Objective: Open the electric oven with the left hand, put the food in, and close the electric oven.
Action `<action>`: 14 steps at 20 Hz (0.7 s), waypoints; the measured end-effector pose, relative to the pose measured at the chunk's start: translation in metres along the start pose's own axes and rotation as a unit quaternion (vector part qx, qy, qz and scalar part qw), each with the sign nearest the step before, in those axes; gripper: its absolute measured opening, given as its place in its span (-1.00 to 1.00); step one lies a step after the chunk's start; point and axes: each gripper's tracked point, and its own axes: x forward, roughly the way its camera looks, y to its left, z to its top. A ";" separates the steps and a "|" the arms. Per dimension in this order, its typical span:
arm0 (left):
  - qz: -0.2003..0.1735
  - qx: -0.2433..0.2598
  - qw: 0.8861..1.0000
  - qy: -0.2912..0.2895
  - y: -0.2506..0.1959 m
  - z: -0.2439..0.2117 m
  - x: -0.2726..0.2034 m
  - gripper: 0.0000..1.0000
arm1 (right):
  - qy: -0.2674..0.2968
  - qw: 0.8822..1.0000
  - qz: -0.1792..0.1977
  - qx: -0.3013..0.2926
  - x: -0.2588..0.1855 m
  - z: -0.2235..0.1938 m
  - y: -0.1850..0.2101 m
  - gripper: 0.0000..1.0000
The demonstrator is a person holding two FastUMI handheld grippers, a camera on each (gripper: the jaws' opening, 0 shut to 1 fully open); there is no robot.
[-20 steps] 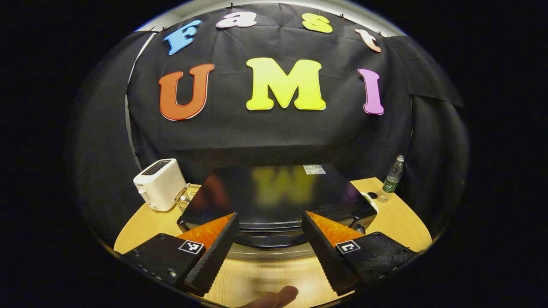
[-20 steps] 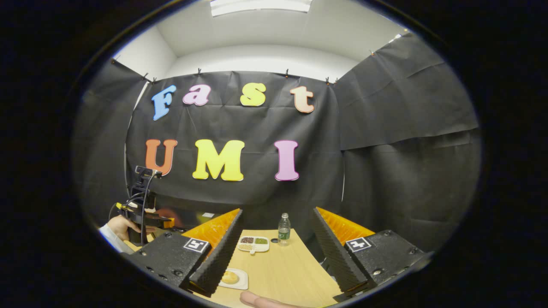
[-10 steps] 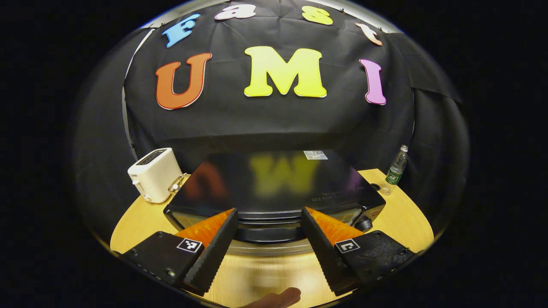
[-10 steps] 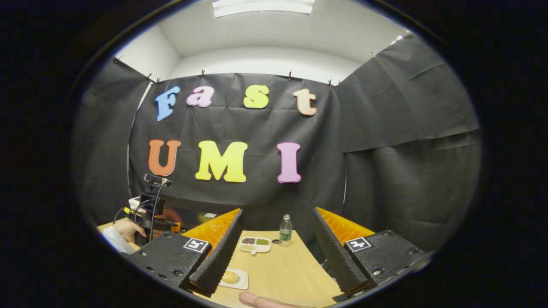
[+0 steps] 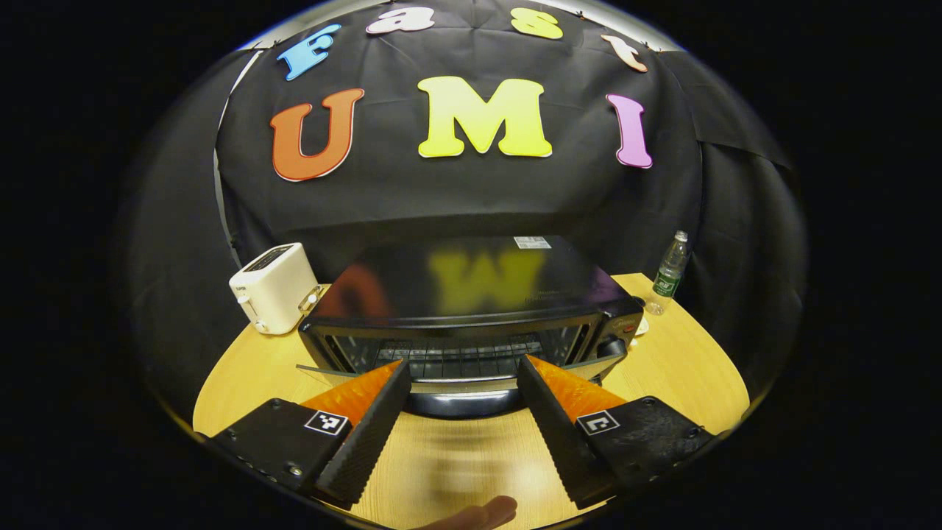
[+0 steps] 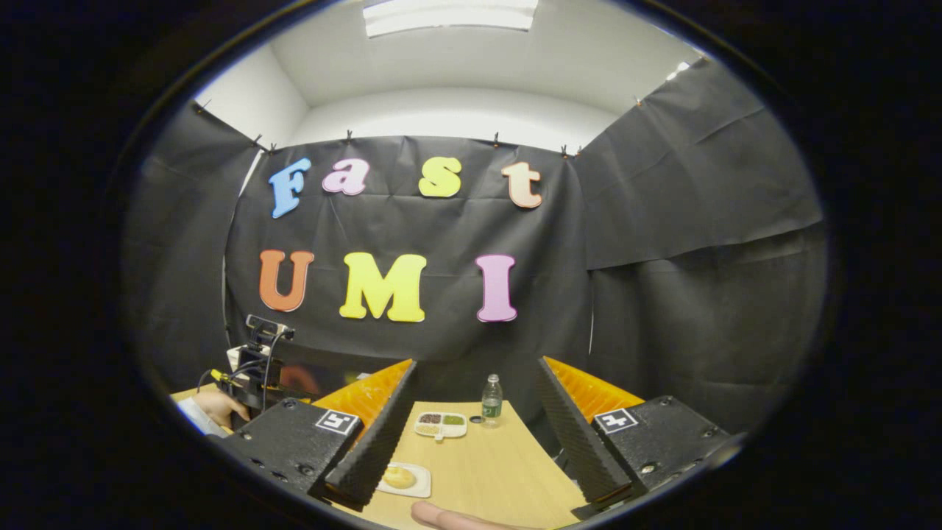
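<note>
My left gripper [image 5: 460, 401] has its fingers spread wide, with nothing pinched between them. Straight ahead, in the lower middle of the left gripper view, the oven door handle [image 5: 458, 403] sits in the gap between my fingertips; I cannot tell whether either finger touches it. Its long axis runs left to right across the frame, square to my fingers, so my next pull should be toward me and down. The door [image 5: 456, 384] looks partly dropped, since I can see the wire rack [image 5: 460, 362] inside. The electric oven [image 5: 467, 305] itself is a glossy black box at frame centre on the wooden table [image 5: 684, 368], knobs at its right end.

My right gripper [image 6: 471, 412] is likewise spread and empty. In the right gripper view the food [image 6: 399, 477], a small golden piece on a white plate [image 6: 421, 487], lies low and left of centre, just beside my left finger's tip. That hand is plainly nearer the food, while the left gripper [image 6: 254, 375] hangs at the frame's lower left by the oven.

A white toaster [image 5: 274, 287] stands left of the oven and a bottle [image 5: 666, 276] stands to its right.
</note>
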 end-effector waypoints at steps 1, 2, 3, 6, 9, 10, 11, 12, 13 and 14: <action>-0.001 -0.001 1.000 0.001 0.000 -0.006 -0.005 0.95 | -0.002 1.000 -0.001 -0.001 -0.002 0.001 0.000 0.93; -0.002 -0.001 1.000 0.003 -0.002 -0.011 -0.010 0.94 | -0.004 1.000 -0.002 -0.004 -0.004 0.003 0.000 1.00; -0.002 -0.001 1.000 0.003 -0.001 -0.015 -0.014 0.94 | -0.005 1.000 -0.003 -0.006 -0.006 0.003 0.001 1.00; -0.004 -0.004 1.000 0.011 -0.002 -0.034 -0.024 0.94 | -0.006 1.000 0.003 -0.007 -0.015 0.006 0.009 1.00; -0.008 -0.005 1.000 0.016 -0.002 -0.051 -0.032 0.94 | -0.008 1.000 0.009 -0.006 -0.021 0.006 0.015 1.00; -0.009 -0.005 1.000 0.019 -0.003 -0.058 -0.035 0.94 | -0.010 1.000 0.010 -0.007 -0.023 0.007 0.016 1.00; -0.010 -0.005 1.000 0.020 -0.003 -0.063 -0.038 0.94 | -0.011 1.000 0.011 -0.007 -0.025 0.007 0.016 1.00; -0.010 -0.006 1.000 0.022 -0.003 -0.069 -0.039 0.94 | -0.012 1.000 0.011 -0.007 -0.027 0.009 0.017 0.93; -0.008 -0.003 1.000 0.024 -0.003 -0.075 -0.041 0.94 | -0.013 1.000 0.011 -0.006 -0.029 0.009 0.018 0.93; -0.007 0.001 1.000 0.024 -0.003 -0.080 -0.042 0.94 | -0.013 1.000 0.012 -0.004 -0.030 0.008 0.019 0.93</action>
